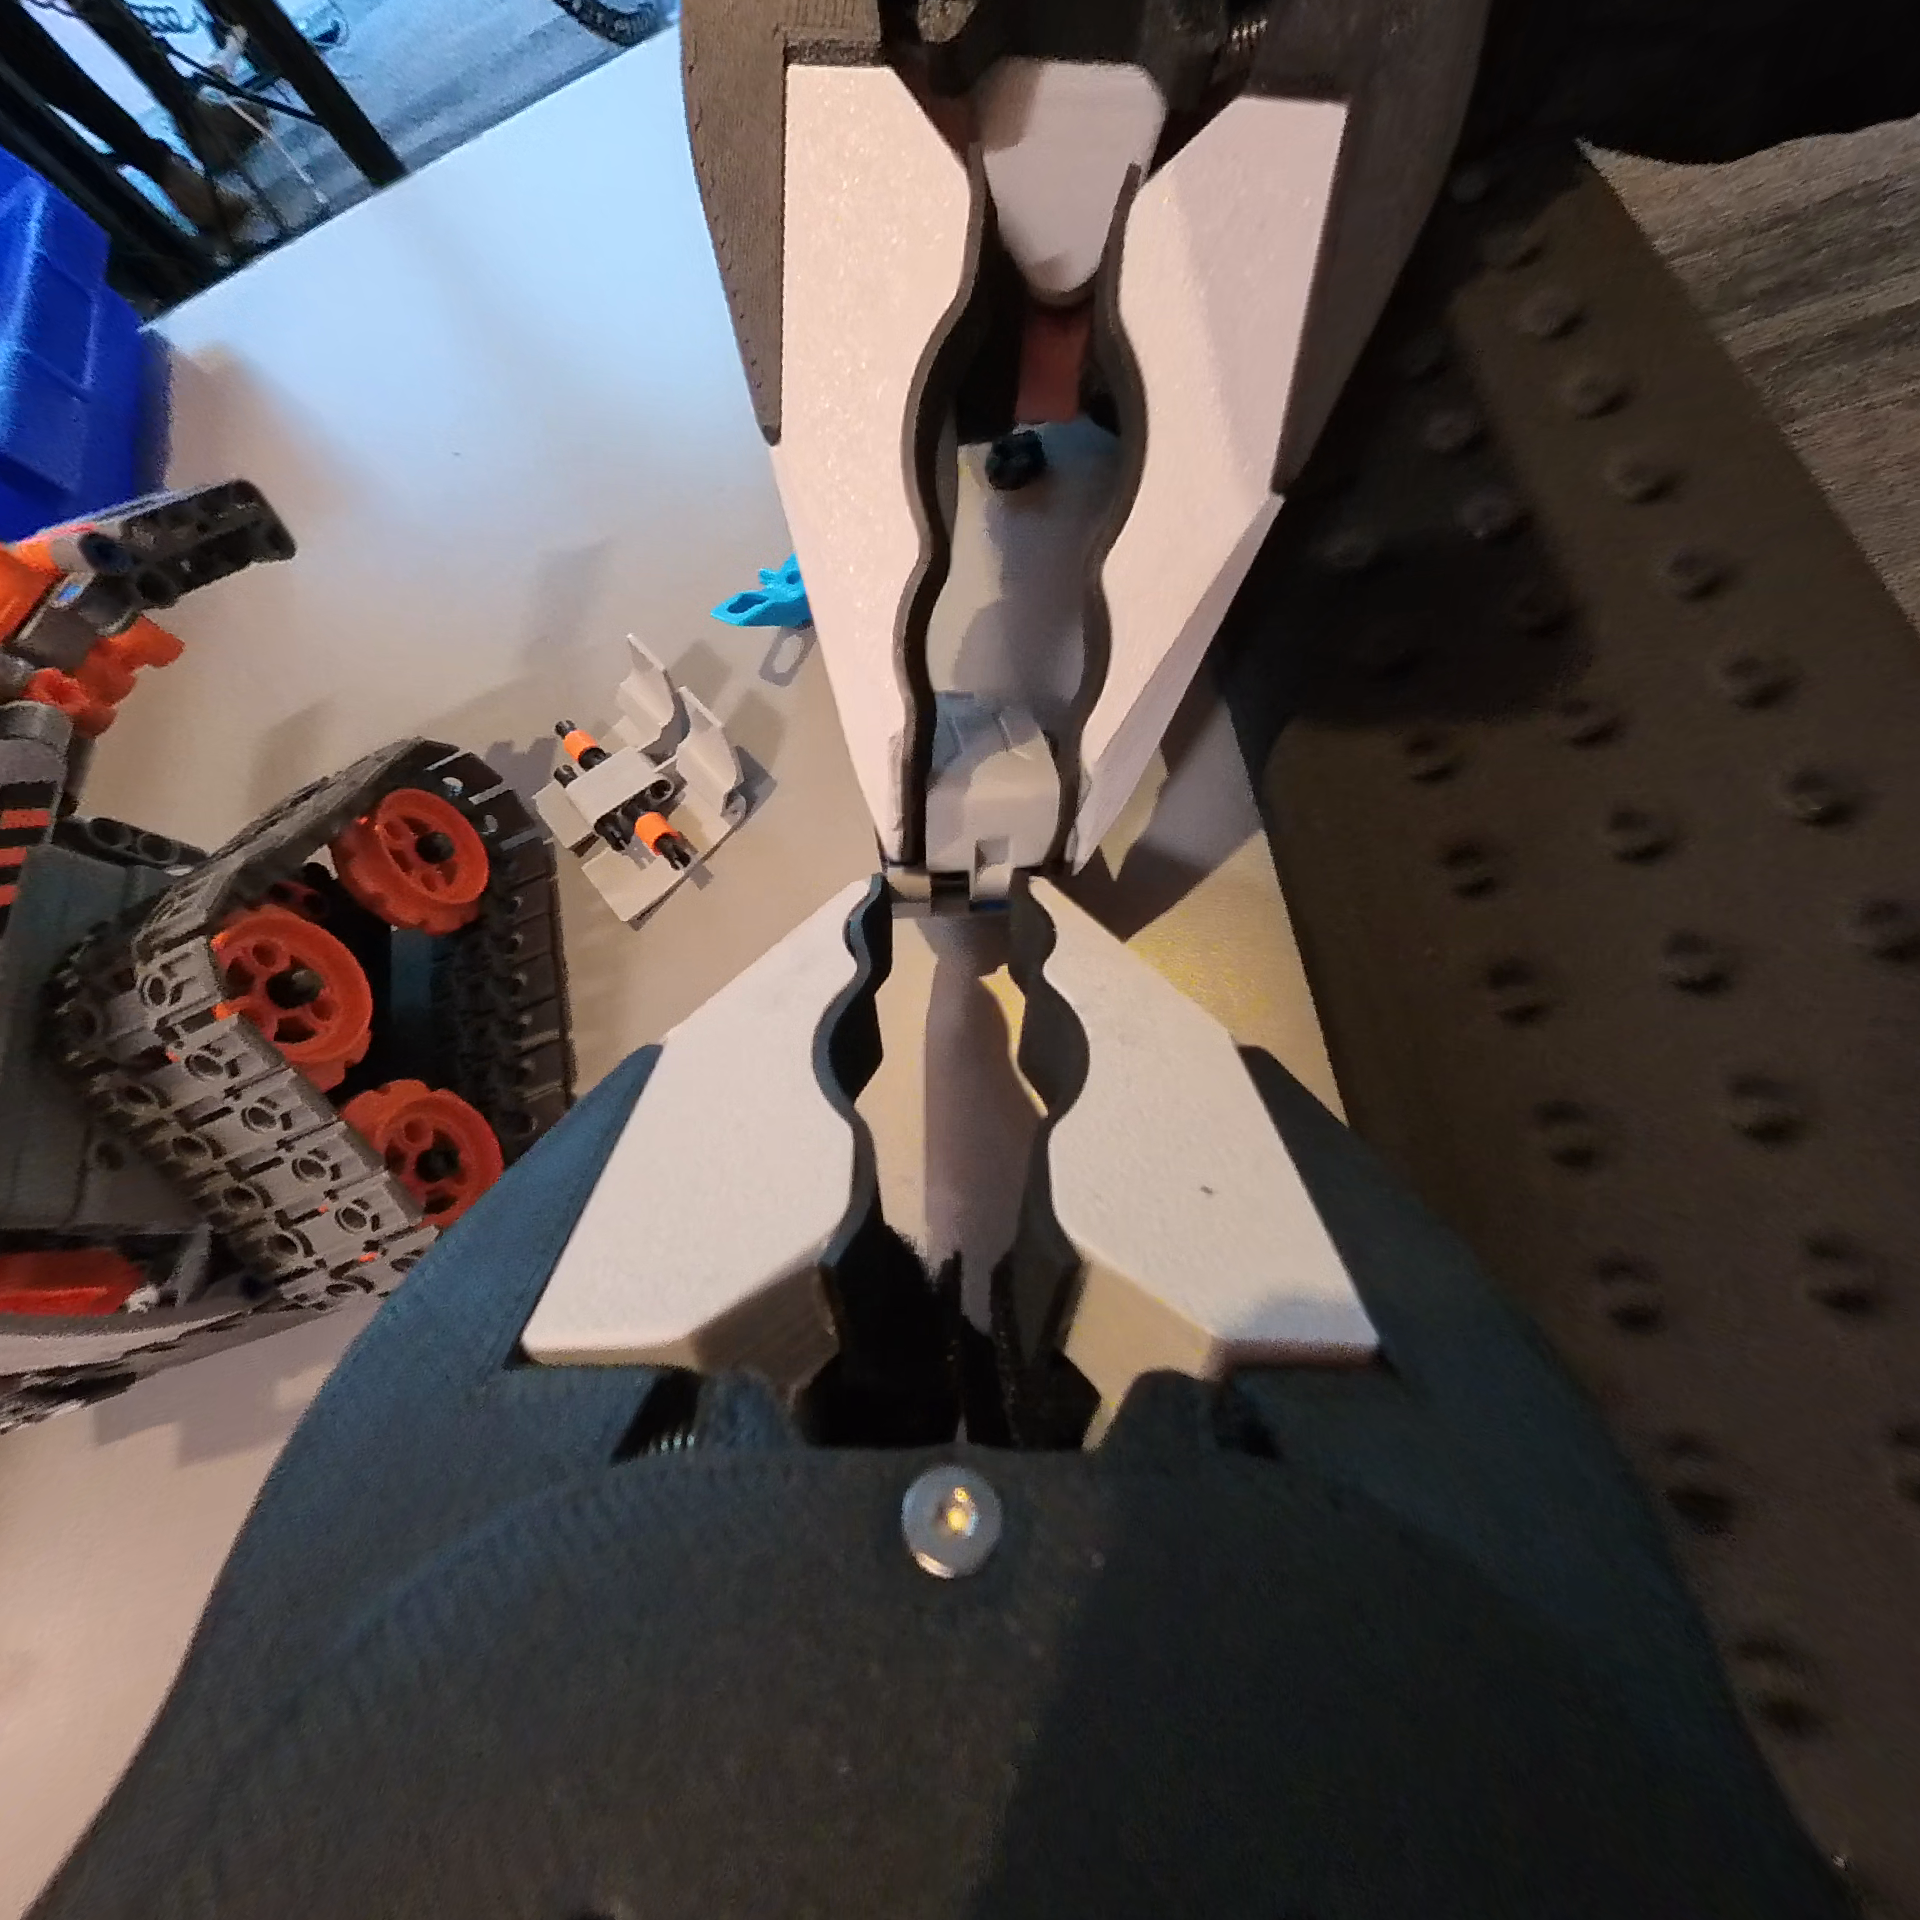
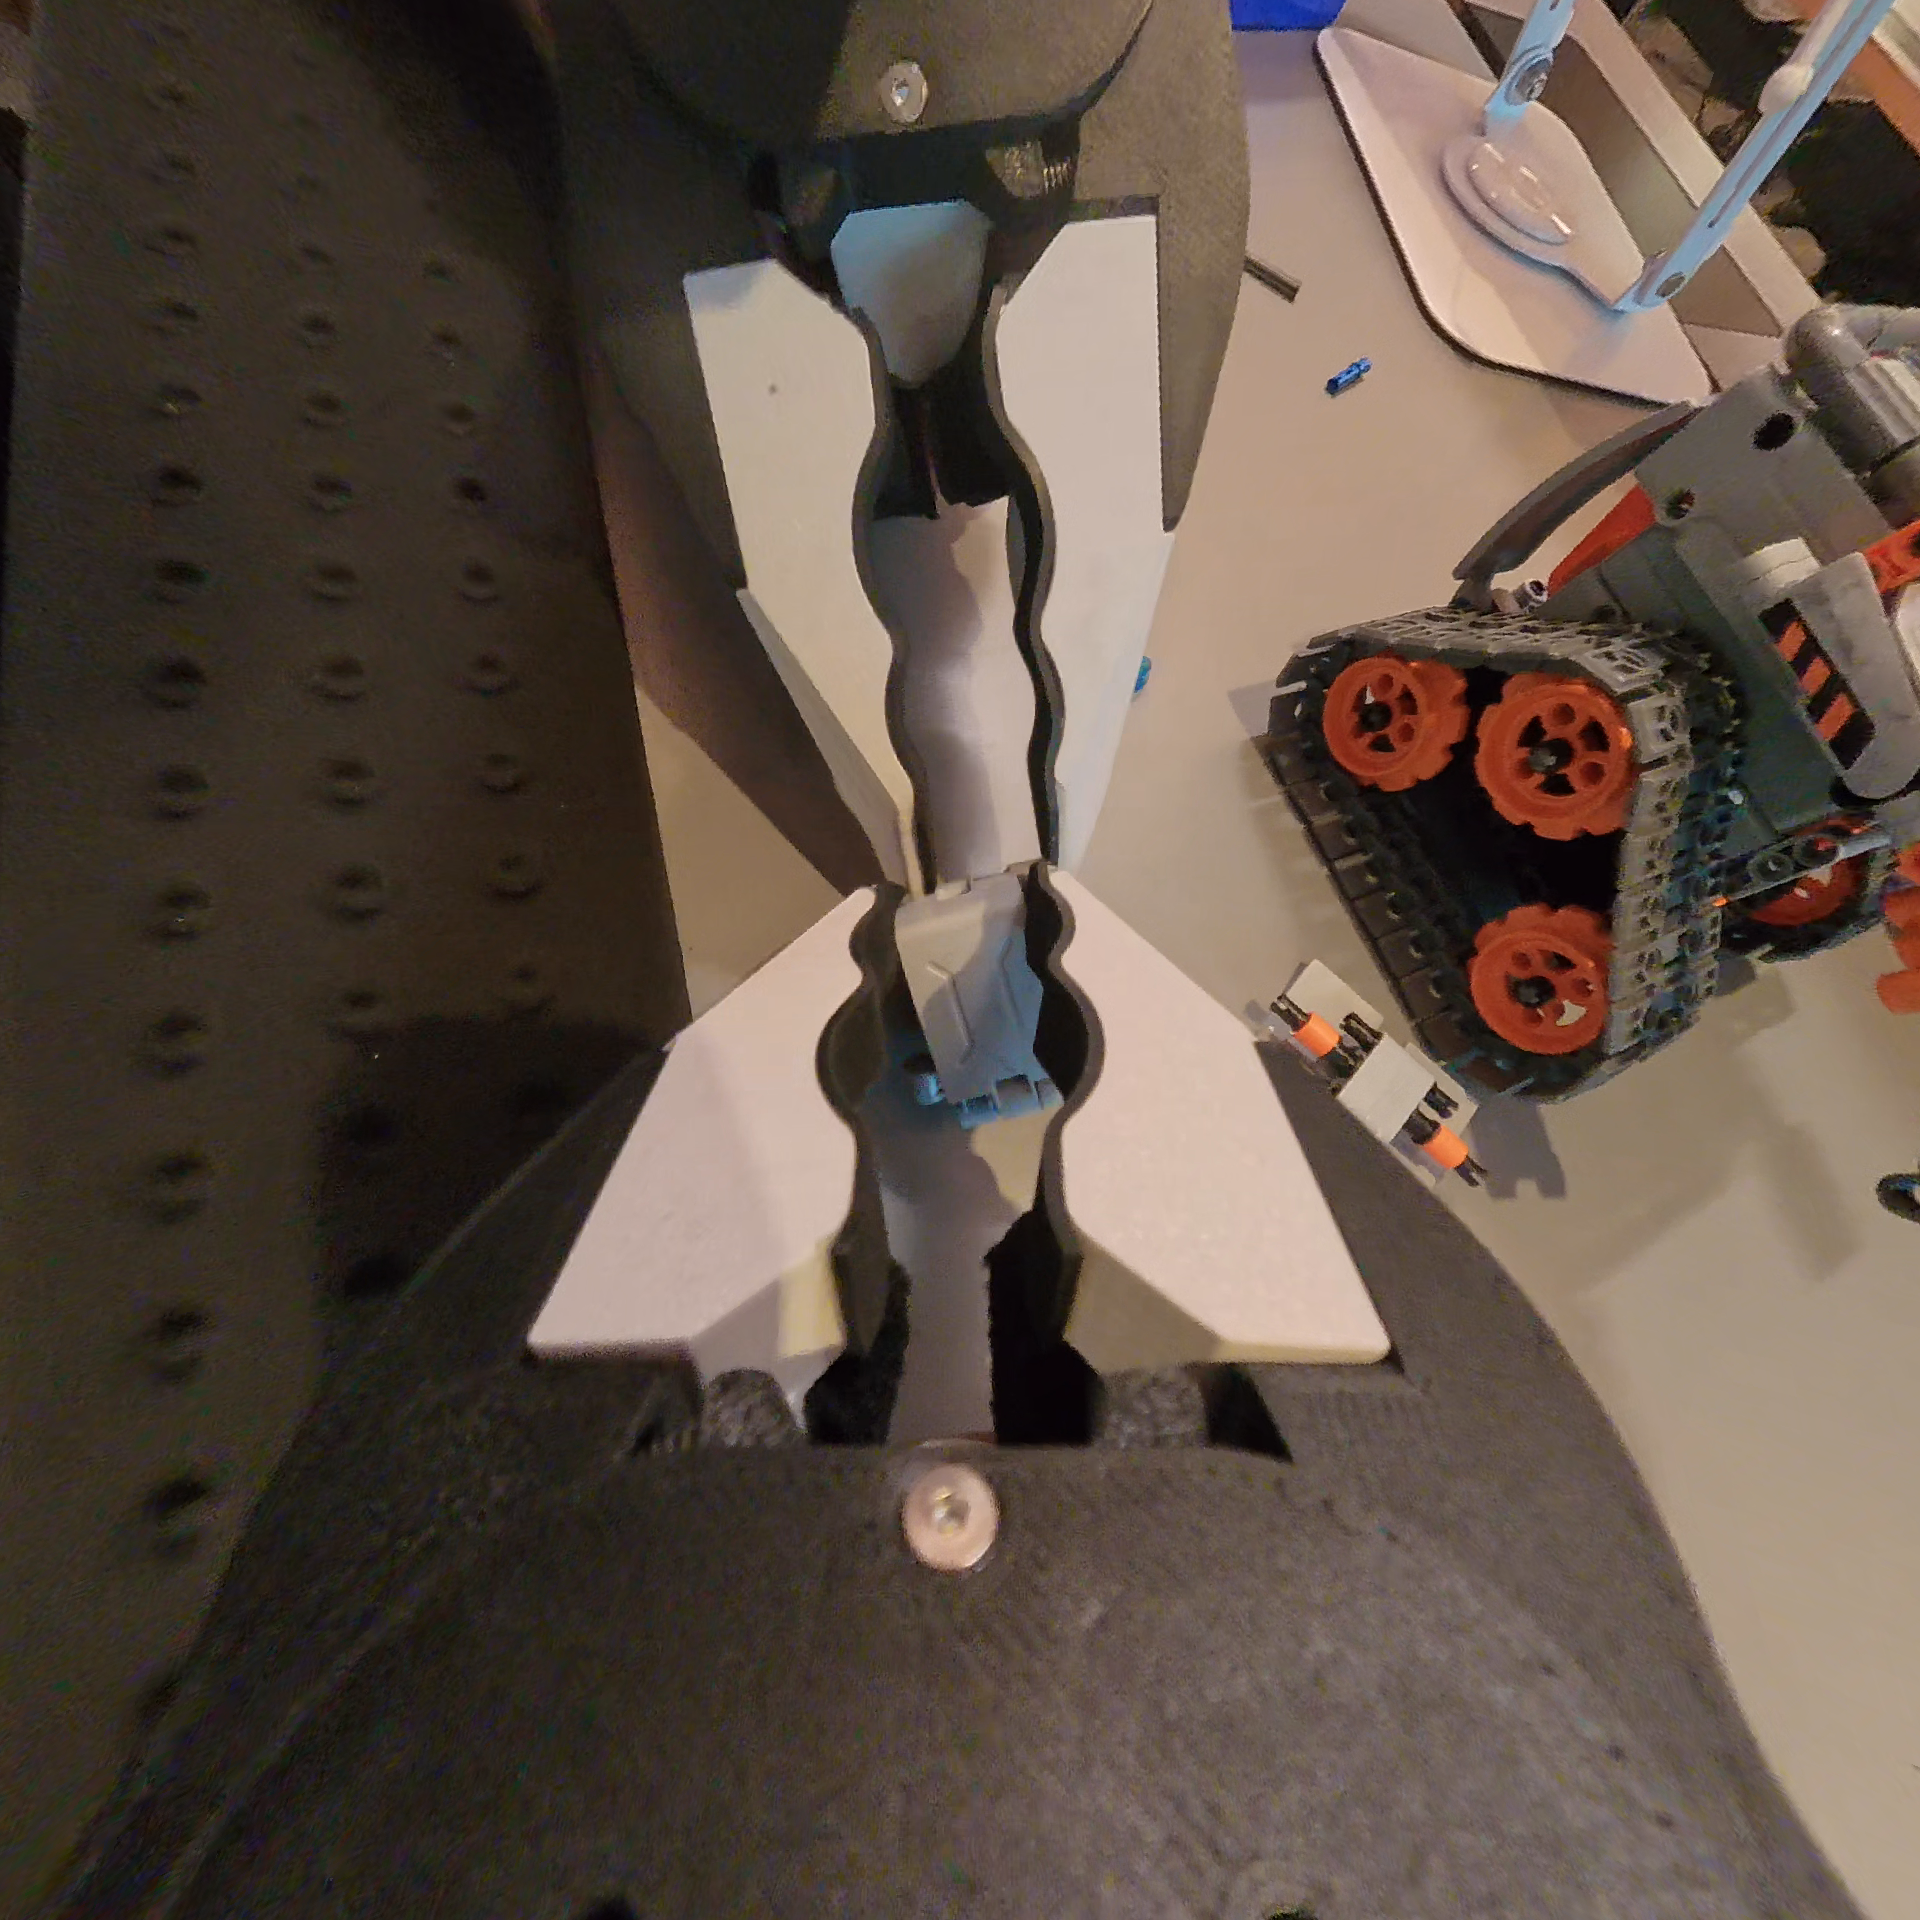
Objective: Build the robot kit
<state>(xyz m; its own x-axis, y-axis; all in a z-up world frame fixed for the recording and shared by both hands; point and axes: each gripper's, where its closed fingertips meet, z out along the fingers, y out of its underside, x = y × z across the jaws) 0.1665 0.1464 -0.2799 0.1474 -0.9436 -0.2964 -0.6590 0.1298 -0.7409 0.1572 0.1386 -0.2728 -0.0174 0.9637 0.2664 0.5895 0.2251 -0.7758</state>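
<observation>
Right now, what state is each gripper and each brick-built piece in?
left gripper: shut on the grey brick panel's edge
right gripper: shut on grey brick panel
tracked brick vehicle: on the table, untouched
small grey pin assembly: lying loose beside the vehicle
blue pin: loose on table

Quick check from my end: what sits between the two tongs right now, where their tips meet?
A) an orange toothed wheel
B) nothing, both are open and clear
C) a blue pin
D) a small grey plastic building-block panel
D: the small grey plastic building-block panel is clamped in the right tongs, and the left tongs pinch its other end tip to tip.
</observation>
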